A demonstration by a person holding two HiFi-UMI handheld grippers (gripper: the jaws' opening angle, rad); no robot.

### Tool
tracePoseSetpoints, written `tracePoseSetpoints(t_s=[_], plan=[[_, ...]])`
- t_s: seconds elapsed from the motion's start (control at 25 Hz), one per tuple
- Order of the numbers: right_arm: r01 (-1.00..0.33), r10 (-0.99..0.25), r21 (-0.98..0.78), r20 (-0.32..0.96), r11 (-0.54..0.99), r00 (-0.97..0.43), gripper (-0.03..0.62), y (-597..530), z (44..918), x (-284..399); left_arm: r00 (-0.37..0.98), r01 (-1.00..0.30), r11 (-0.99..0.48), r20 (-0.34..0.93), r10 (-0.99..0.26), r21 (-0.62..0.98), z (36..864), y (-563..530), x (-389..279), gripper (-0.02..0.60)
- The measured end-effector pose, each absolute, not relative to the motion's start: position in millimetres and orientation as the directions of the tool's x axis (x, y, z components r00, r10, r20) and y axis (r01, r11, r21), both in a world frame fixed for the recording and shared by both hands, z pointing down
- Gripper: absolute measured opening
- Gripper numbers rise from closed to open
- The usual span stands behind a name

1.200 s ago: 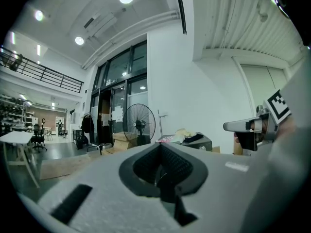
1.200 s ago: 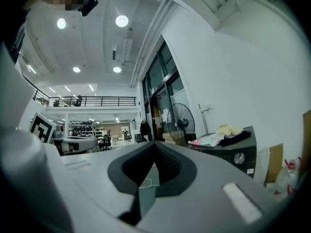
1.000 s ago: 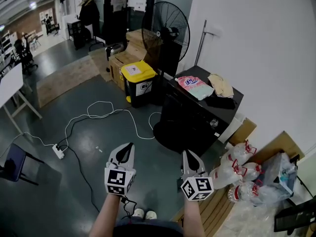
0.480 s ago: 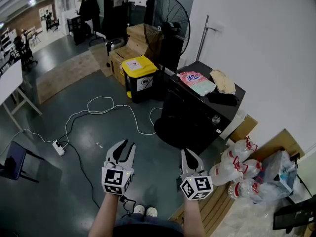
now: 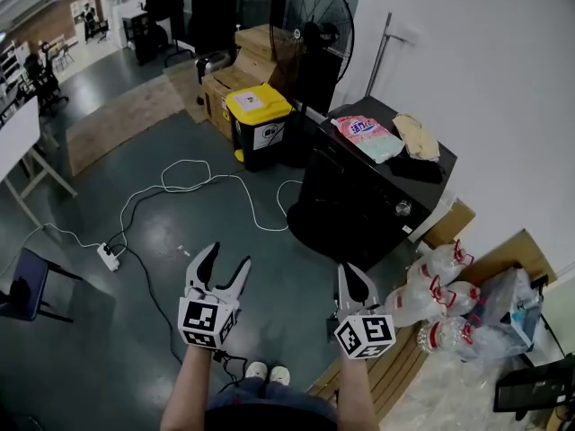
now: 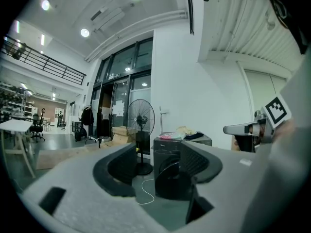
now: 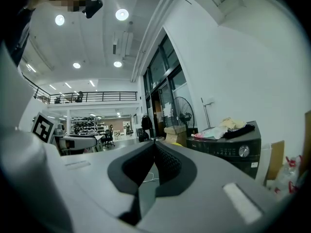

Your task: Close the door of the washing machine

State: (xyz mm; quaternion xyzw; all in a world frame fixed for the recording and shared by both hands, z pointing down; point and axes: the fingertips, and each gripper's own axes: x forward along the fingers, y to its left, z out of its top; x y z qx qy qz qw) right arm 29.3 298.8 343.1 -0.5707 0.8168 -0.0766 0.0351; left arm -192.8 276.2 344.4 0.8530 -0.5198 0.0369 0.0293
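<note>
Both grippers point level, well short of the washing machine [image 5: 386,182], which sits ahead and a bit to the R of them. Its round door [image 5: 316,227] stands swung out from the front. It's ahead of the right gripper [image 5: 352,275] and off to the R of where the left gripper [image 5: 225,257] aims.

Left gripper: jaws opening, spread wide, nothing btw them. Right gripper: jaws pressed together, empty.

Step in hand, as I read it, is the approach, w/ no contact yet. To do it well I'd walk in till the door's free edge is just in front of a gripper, then push w/ the flat outside of a jaw, not pinch (a closed tip makes a fair pusher, so the right one looks handier). I'd push near the edge far from the hinge, follow the arc, and press till the latch catches. I'd mind the white cable [image 5: 235,206] on the floor ahead of the left gripper and the bottles [image 5: 431,299] just beside the right one.
</note>
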Motion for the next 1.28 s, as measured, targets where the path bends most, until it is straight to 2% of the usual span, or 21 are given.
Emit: tracePoseSetpoints(t_s=[0.48,0.76,1.0,1.16,1.28], plan=[[-0.927,-0.941,-0.183,0.02,0.328,-0.337,0.012,252.2,350.5,1.9,0.449,-0.893,-0.449,0.102,-0.888,0.021,355.8,235.1,-237.8,0.273],[-0.922,-0.935,-0.158,-0.007,0.352,-0.356,0.014,182.7,352.6,-5.5,0.433,-0.901,-0.433,0.062,-0.899,0.011,355.1,175.3,-249.7,0.273],[-0.915,-0.922,-0.112,-0.025,0.388,-0.387,0.012,61.4,377.3,-15.3,0.426,-0.904,-0.427,0.046,-0.903,-0.01,382.6,61.1,-255.9,0.273],[-0.91,-0.913,-0.076,-0.055,0.407,-0.404,0.014,-65.4,376.4,-18.6,0.442,-0.896,-0.442,0.01,-0.897,-0.048,385.0,-58.9,-251.1,0.273],[-0.911,-0.915,-0.089,-0.038,0.403,-0.401,0.014,-155.7,379.5,-14.1,0.445,-0.896,-0.445,0.006,-0.896,-0.003,390.0,-155.3,-246.0,0.273]])
